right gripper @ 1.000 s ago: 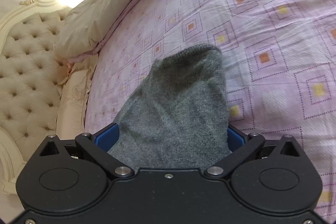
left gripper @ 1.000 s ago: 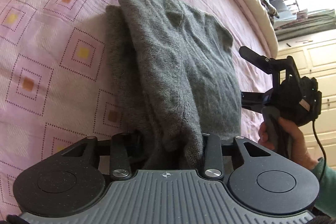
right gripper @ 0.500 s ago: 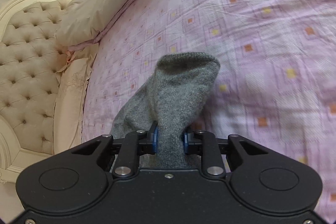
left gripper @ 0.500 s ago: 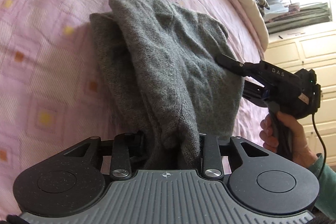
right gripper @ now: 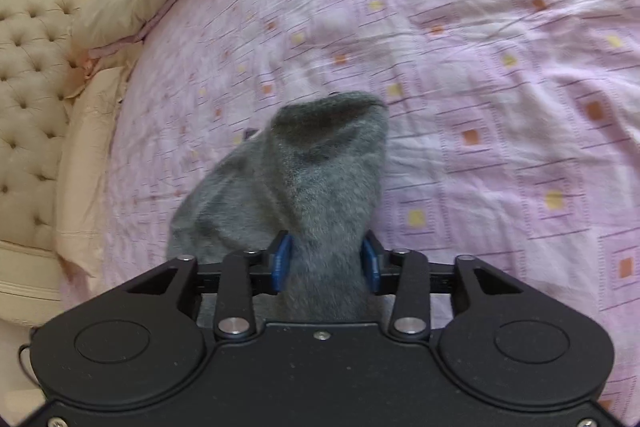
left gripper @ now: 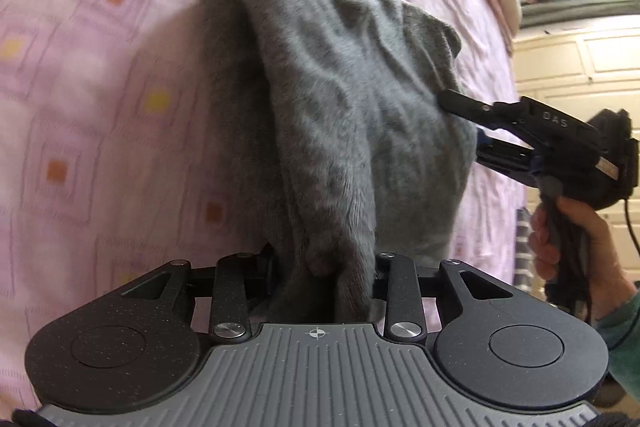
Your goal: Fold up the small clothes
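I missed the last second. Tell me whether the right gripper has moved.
Yes. In the left wrist view the right gripper has gone from beside the grey garment onto its edge, away from the cream cabinets, and its fingers have shut on the cloth.

The left gripper (left gripper: 324,267) is clamping down on a bunch of the grey garment (left gripper: 352,99), its jaws drawn in against the cloth. The right gripper (right gripper: 326,261) is pinching another part of it between its blue pads (right gripper: 282,259). The person's right hand (left gripper: 568,239) is wrapping the handle, green sleeve (left gripper: 620,343) showing at the wrist.
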Motion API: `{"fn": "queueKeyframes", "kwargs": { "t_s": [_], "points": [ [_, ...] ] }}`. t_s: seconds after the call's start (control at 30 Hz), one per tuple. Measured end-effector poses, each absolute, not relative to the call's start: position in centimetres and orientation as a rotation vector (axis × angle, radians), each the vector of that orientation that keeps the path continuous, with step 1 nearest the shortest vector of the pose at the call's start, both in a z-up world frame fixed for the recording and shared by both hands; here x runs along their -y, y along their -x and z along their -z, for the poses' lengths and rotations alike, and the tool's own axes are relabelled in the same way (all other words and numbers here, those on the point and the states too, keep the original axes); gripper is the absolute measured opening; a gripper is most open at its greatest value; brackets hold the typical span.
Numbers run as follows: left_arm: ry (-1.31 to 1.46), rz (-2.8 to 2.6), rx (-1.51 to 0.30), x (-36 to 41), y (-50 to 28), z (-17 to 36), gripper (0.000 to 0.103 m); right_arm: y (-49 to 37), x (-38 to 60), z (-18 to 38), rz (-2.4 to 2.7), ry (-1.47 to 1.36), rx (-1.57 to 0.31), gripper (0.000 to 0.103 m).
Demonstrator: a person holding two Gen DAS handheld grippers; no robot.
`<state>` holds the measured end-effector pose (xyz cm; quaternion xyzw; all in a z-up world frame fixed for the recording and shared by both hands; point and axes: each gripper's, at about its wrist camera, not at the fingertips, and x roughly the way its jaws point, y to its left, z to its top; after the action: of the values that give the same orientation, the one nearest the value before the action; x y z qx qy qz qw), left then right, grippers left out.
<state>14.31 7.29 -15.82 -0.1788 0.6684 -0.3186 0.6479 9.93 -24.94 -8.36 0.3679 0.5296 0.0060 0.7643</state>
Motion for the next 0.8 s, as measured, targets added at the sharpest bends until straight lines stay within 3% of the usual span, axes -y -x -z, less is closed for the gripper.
{"fn": "queueKeyframes", "kwargs": {
  "t_s": [0.27, 0.37, 0.5, 0.67, 0.8],
  "points": [
    [0.349, 0.595, -1.444, -8.7, -12.0, 15.3, 0.038, -14.0, 25.6, 8.8, 0.071, -0.583, -1.160, 0.056],
    [0.311, 0.557, -1.420, -8.3, -11.7, 14.6, 0.043, -14.6, 25.1, 7.8, 0.074, -0.493, -1.128, 0.062],
    [0.237, 0.493, -1.353, -9.3, -10.7, 12.7, 0.048, -13.1, 24.6, 5.4, 0.073, -0.445, -1.049, 0.076],
    [0.113, 0.460, -1.206, -10.0, -9.0, 8.9, 0.061, -10.2, 24.0, 3.3, 0.057, -0.399, -1.000, 0.078],
    [0.047, 0.456, -1.101, -9.5, -8.8, 6.6, 0.063, -8.0, 23.5, 3.2, 0.066, -0.395, -1.004, 0.080]
  ]
}}
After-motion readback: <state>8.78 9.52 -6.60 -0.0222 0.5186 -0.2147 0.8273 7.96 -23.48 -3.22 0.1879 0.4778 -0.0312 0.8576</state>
